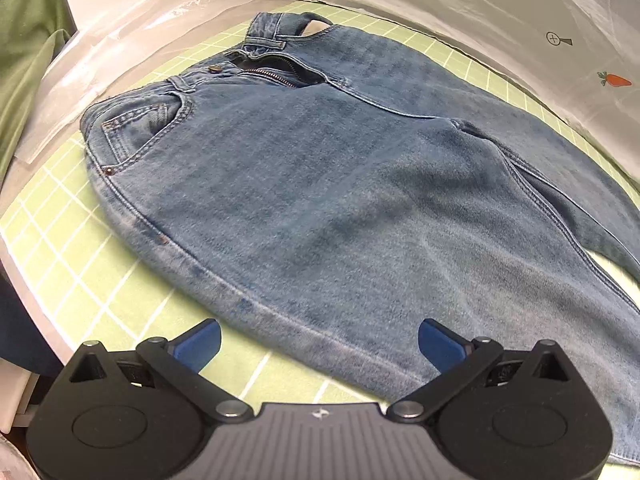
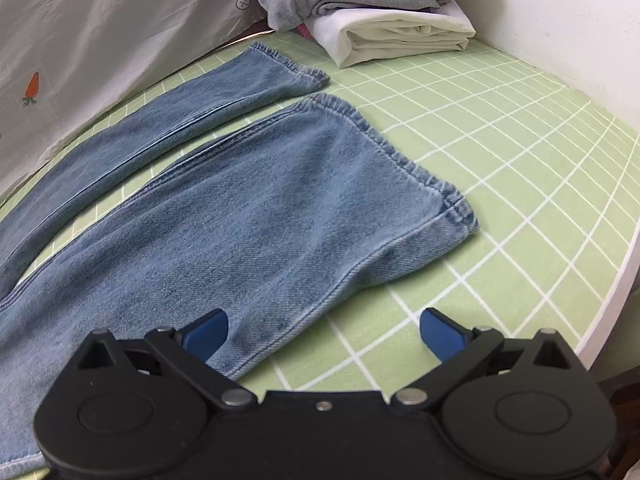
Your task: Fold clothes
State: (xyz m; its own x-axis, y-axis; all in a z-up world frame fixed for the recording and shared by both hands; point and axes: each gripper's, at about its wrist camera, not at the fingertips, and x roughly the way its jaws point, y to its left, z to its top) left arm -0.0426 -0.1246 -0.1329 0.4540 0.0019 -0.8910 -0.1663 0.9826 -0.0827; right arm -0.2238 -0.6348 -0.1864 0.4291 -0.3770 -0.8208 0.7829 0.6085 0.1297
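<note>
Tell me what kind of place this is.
Probably a home laundry-folding spot: blue denim jeans spread on a green grid-patterned mat, a stack of folded clothes behind, carrot-print white sheet alongside.

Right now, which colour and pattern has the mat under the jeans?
Light green with a white grid, best in the right wrist view: mat, jeans.
</note>
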